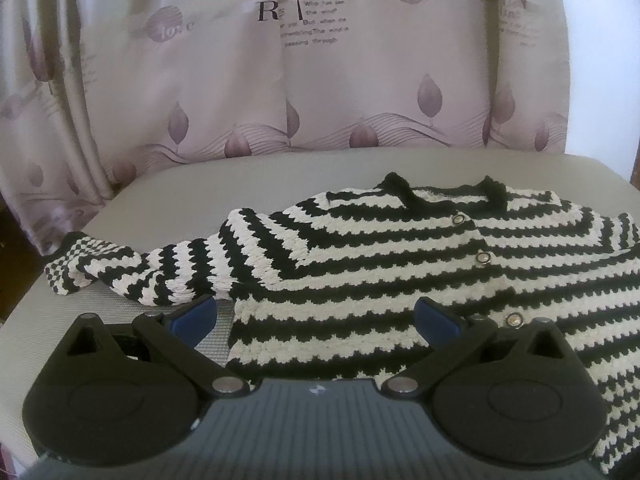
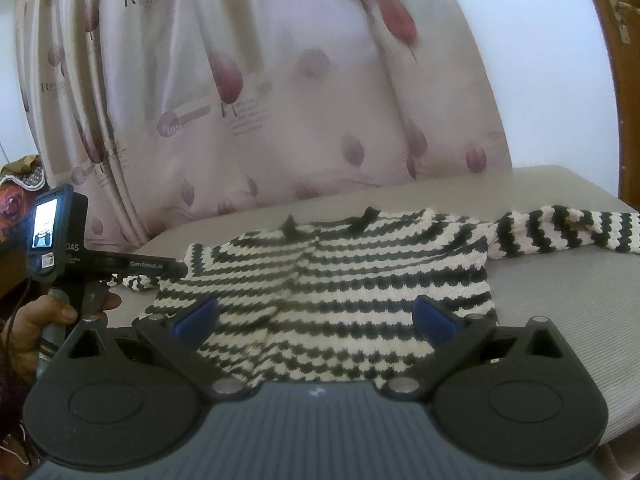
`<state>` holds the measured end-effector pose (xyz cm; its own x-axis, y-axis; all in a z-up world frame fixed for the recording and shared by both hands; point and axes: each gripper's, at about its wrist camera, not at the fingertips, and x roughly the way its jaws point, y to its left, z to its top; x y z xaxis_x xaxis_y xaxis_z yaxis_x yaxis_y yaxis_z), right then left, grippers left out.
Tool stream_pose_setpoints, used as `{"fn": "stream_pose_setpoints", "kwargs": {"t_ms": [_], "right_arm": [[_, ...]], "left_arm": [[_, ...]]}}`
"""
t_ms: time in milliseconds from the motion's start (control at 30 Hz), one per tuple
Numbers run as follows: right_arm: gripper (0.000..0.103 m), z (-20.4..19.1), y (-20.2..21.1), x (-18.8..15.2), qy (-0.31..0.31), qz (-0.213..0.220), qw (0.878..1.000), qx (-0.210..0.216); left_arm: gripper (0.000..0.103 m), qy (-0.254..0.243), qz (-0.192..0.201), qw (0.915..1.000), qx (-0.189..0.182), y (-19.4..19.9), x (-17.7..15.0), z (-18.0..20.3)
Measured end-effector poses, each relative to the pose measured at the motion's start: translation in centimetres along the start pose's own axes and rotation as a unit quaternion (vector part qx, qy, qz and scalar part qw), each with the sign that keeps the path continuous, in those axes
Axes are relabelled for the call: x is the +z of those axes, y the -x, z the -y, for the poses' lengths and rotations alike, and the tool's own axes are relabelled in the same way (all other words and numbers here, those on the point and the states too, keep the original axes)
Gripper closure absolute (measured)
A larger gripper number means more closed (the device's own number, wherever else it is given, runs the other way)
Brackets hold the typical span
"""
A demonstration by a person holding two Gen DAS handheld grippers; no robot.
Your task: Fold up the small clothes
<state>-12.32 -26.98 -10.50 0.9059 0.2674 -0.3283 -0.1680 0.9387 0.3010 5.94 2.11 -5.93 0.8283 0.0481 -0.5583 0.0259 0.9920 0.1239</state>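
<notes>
A small black-and-white striped knit cardigan (image 1: 380, 264) lies flat, front up, on a grey padded surface (image 1: 168, 196), with gold buttons down its middle. Its left sleeve (image 1: 132, 276) stretches out to the left. My left gripper (image 1: 316, 320) is open and empty, hovering over the cardigan's lower left edge. In the right wrist view the cardigan (image 2: 332, 276) lies spread with its right sleeve (image 2: 568, 230) stretched to the right. My right gripper (image 2: 316, 316) is open and empty above the hem. The left gripper's body (image 2: 60, 240), held in a hand, shows at the left.
A pale curtain with purple leaf prints (image 1: 304, 80) hangs right behind the padded surface. A brown wooden frame (image 2: 620, 80) stands at the far right. Bare grey padding (image 2: 560, 312) lies to the right of the cardigan.
</notes>
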Motion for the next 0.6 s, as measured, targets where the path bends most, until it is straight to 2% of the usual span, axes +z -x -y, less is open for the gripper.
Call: {"fn": "stream_pose_setpoints", "kwargs": {"t_ms": [333, 467, 600], "right_arm": [[0.0, -0.5, -0.9, 0.0, 0.005, -0.013, 1.0, 0.003], [0.0, -0.7, -1.5, -0.1, 0.006, -0.018, 1.0, 0.007], [0.0, -0.8, -2.2, -0.3, 0.009, -0.027, 1.0, 0.01]], "left_arm": [[0.0, 0.011, -0.014, 0.9998, 0.008, -1.6, 0.4, -2.4], [0.0, 0.028, -0.018, 0.9989, 0.033, -3.0, 1.5, -6.0], [0.0, 0.066, -0.017, 0.996, 0.058, -5.0, 3.7, -12.2]]}}
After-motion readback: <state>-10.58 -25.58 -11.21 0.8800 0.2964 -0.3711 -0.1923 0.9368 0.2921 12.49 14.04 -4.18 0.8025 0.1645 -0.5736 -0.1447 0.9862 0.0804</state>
